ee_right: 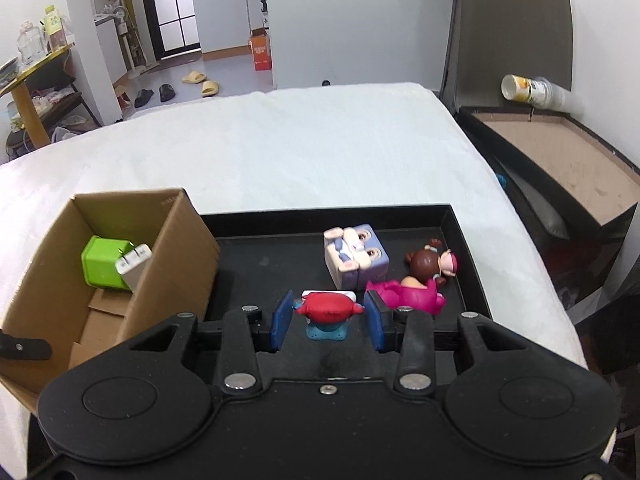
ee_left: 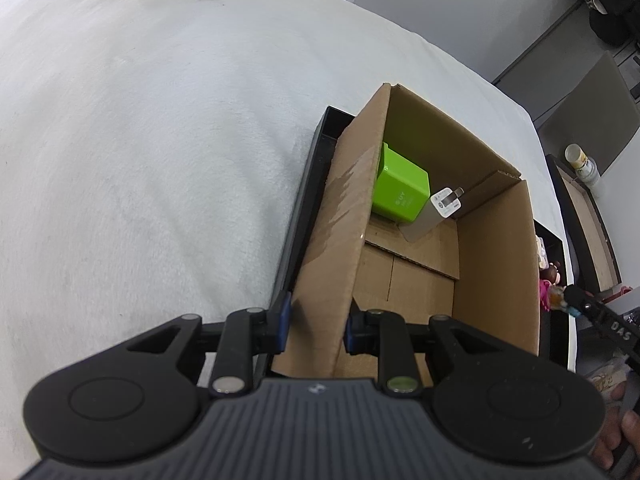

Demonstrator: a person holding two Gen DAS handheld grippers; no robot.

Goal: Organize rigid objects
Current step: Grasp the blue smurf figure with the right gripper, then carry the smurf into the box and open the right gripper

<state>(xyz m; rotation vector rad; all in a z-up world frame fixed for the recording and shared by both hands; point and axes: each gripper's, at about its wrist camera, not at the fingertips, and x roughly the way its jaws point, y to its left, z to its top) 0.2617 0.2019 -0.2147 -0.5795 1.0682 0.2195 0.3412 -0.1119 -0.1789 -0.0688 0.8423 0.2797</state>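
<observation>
My left hand-held gripper (ee_left: 316,330) straddles the cardboard box (ee_left: 496,256) wall, pads apart. My right hand-held gripper (ee_right: 326,320) gapes around the red figure (ee_right: 329,307), inside the black tray (ee_right: 256,258) on the white bed (ee_right: 300,152).

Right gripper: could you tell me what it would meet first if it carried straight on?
Most likely the red crab-like toy, already between the open right gripper fingers on the black tray. Beyond it lies the purple block toy; depth is uncertain.
</observation>
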